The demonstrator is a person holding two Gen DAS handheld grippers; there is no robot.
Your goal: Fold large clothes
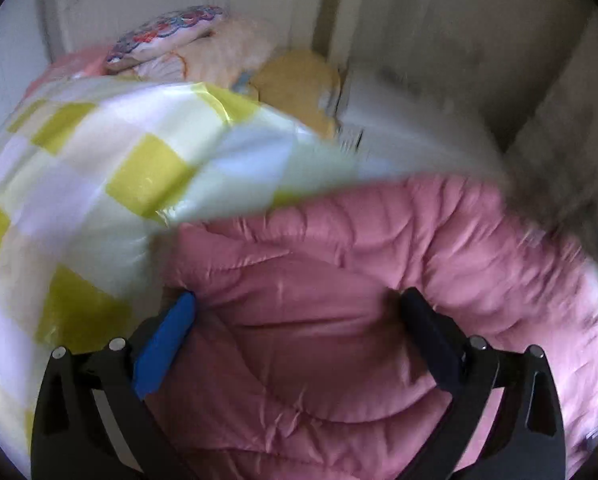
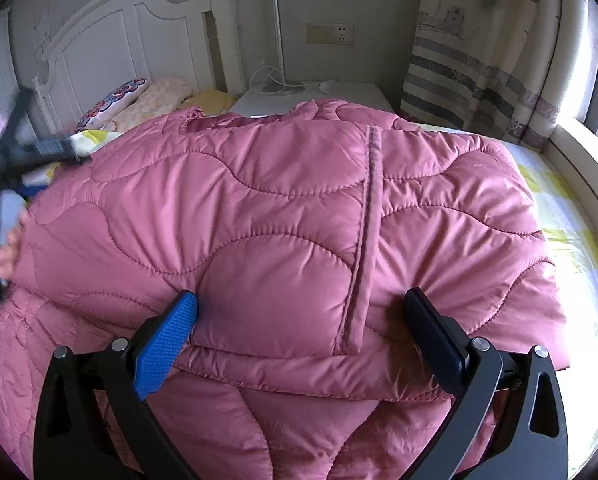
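Pink puffy coat (image 2: 283,216) lies on the bed (image 2: 571,240), already folded over once. Left of the coat, my left hand-held gripper (image 1: 297,304) is wide open, holding nothing. My right hand-held gripper (image 2: 299,304) is wide open over the coat's near edge. More folds are left, I think.

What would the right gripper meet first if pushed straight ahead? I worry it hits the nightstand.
Most likely the pink quilted coat: the right gripper is open with its fingertips already at the folded layer. The nightstand lies well beyond.
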